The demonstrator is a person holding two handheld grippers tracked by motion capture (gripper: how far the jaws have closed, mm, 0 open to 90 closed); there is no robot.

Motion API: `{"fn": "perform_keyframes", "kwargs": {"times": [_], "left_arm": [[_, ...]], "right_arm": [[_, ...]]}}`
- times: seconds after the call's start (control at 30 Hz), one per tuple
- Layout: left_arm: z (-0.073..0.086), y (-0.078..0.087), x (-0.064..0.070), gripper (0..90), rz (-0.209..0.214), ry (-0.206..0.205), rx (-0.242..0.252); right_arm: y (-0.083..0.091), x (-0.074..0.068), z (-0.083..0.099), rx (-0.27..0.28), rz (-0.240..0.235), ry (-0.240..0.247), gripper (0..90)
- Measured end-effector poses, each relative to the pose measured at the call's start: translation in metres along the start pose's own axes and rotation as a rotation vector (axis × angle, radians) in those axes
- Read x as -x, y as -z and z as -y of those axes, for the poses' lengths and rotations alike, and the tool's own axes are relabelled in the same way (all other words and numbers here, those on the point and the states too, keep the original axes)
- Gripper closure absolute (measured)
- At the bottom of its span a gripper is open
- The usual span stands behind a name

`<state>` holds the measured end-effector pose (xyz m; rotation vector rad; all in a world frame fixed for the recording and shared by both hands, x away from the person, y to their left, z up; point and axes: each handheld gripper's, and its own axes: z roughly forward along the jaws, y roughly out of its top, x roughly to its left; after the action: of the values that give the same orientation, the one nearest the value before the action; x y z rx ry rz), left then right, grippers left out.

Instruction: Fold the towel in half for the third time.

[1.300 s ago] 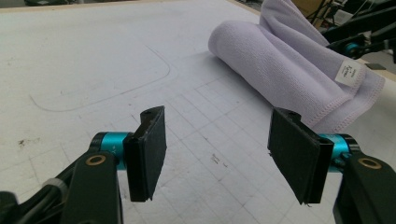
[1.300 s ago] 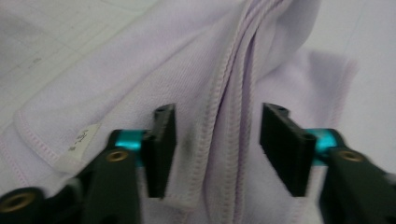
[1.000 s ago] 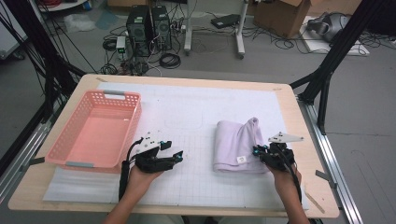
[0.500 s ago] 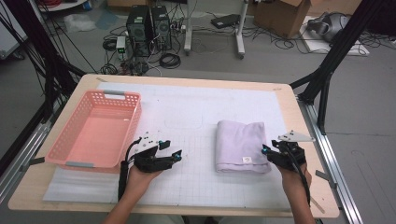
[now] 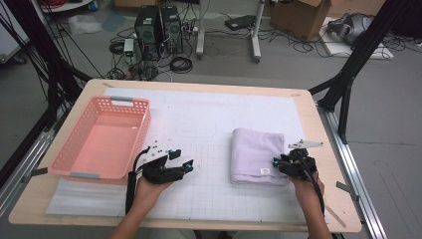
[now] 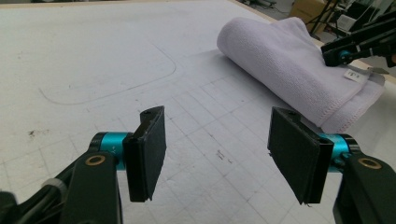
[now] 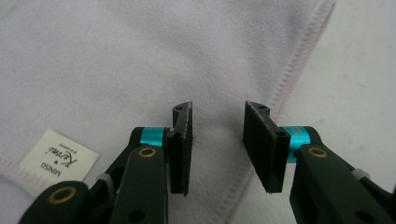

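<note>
Towel (image 5: 256, 155) folded flat on tabletop (image 5: 209, 124), right tongs (image 5: 276, 163) parted over its edge, left tongs (image 5: 181, 159) wide apart, holding nothing.

Bare white mat (image 6: 116, 56) lies open ahead of the left gripper (image 6: 217, 154), its jaws spread wide with nothing between them; the folded towel (image 6: 299, 65) blocks its far right, and the pink basket (image 5: 102, 137) sits beside it.
</note>
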<state>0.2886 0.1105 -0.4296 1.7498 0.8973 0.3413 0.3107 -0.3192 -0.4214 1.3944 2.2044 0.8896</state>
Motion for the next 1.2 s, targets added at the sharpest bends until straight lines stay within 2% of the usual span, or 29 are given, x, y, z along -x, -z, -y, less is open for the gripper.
{"fn": "perform_keyframes", "kwargs": {"times": [0.17,0.23,0.33,0.47,0.6,0.67,0.73,0.77,0.8,0.9,0.97,1.0,1.1,1.2], "left_arm": [[0.0,0.0,-0.001,37.3,-0.002,-0.004,-0.002],[0.0,0.0,-0.001,37.3,-0.002,-0.006,-0.007],[0.0,0.0,-0.001,37.3,-0.003,-0.003,-0.007],[0.0,0.0,-0.001,37.4,0.001,0.003,-0.005],[0.0,0.0,-0.002,37.4,0.0,0.004,-0.007],[0.0,0.0,-0.002,37.3,-0.001,0.005,-0.009],[0.0,0.0,-0.002,37.3,0.002,0.005,-0.01],[0.001,0.0,-0.002,37.4,0.001,0.006,-0.01],[0.001,0.0,-0.002,37.3,0.004,0.006,-0.008],[0.0,0.001,-0.002,37.3,0.006,0.008,-0.005],[0.0,0.001,-0.002,37.3,0.007,0.006,-0.004],[0.0,0.001,-0.002,37.2,0.006,0.006,-0.005],[0.0,0.0,-0.002,37.1,0.005,0.008,-0.005],[0.0,0.001,-0.002,37.0,0.008,0.001,-0.001]], "right_arm": [[0.001,-0.002,-0.017,0.096,-0.008,0.042,60.3],[-0.007,-0.005,-0.029,0.093,-0.009,0.071,64.2],[-0.021,-0.01,-0.044,0.101,-0.005,0.086,67.3],[-0.043,-0.014,-0.062,0.062,-0.011,0.07,66.2],[-0.063,-0.023,-0.075,0.027,-0.051,0.048,63.3],[-0.071,-0.032,-0.08,0.026,-0.092,0.047,61.5],[-0.076,-0.042,-0.083,0.035,-0.12,0.081,61.7],[-0.077,-0.045,-0.084,0.04,-0.126,0.098,61.8],[-0.076,-0.046,-0.084,0.044,-0.131,0.093,61.0],[-0.066,-0.037,-0.082,0.087,-0.16,0.04,56.5],[-0.055,-0.031,-0.079,0.113,-0.114,0.048,59.3],[-0.051,-0.027,-0.076,0.106,-0.082,0.057,62.6],[-0.041,-0.013,-0.066,0.072,0.001,0.092,74.8],[-0.038,0.005,-0.055,0.02,0.064,0.09,76.1]]}}
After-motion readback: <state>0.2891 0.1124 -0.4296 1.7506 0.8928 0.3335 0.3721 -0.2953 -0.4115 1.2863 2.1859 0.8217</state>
